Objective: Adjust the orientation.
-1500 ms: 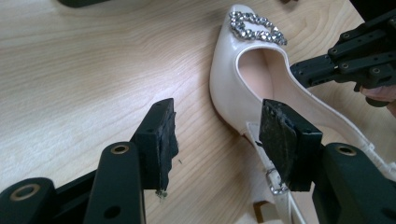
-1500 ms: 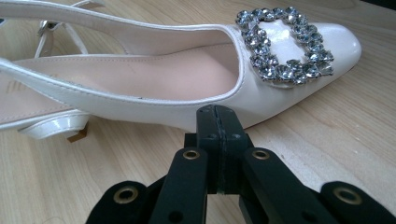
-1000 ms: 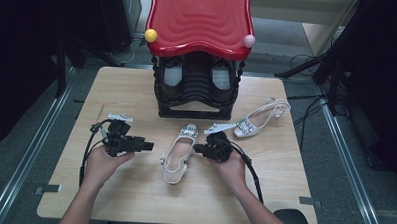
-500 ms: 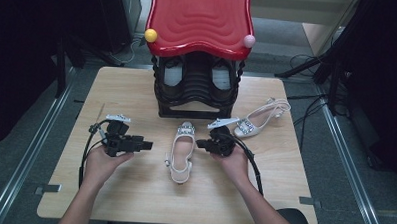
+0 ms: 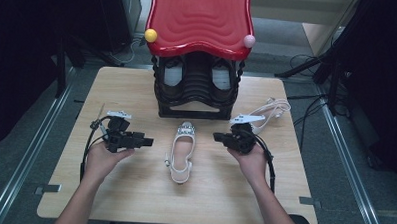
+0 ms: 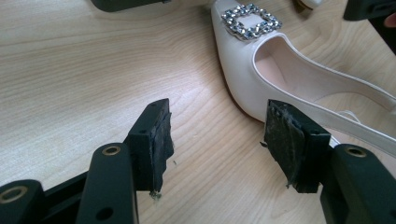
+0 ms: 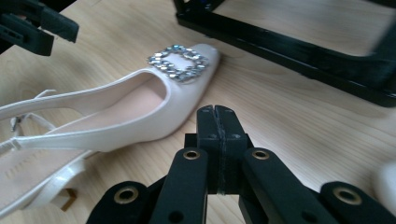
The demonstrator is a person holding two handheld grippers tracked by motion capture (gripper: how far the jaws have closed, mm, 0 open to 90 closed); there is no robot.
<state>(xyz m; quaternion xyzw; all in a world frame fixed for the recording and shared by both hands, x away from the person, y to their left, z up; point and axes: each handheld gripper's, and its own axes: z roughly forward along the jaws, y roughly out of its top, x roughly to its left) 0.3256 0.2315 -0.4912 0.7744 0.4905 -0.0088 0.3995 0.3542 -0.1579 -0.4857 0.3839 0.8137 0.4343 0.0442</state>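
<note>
Pale wood-grain table (image 6: 93, 60), matt and smooth. Glossy cream shoe (image 6: 261, 70) in leather-look finish, with sparkling stone-set buckle (image 6: 251, 19). Matt black plastic left gripper (image 6: 219, 140); worn, rough, fraying pads (image 6: 161, 140). Glossy red ridged plastic rack top (image 5: 199, 19).

On the table (image 5: 133, 200), 1 shoe (image 5: 181, 151) lies between the left gripper (image 5: 146, 140) and right gripper (image 5: 218, 137), before the rack (image 5: 196, 87). A second shoe (image 5: 269, 110), perhaps its pair, lies right of the rack.

Lab-like test rig; wooden table (image 5: 133, 190), metal floor rails (image 5: 345, 147), trailing cables (image 5: 308, 63)
</note>
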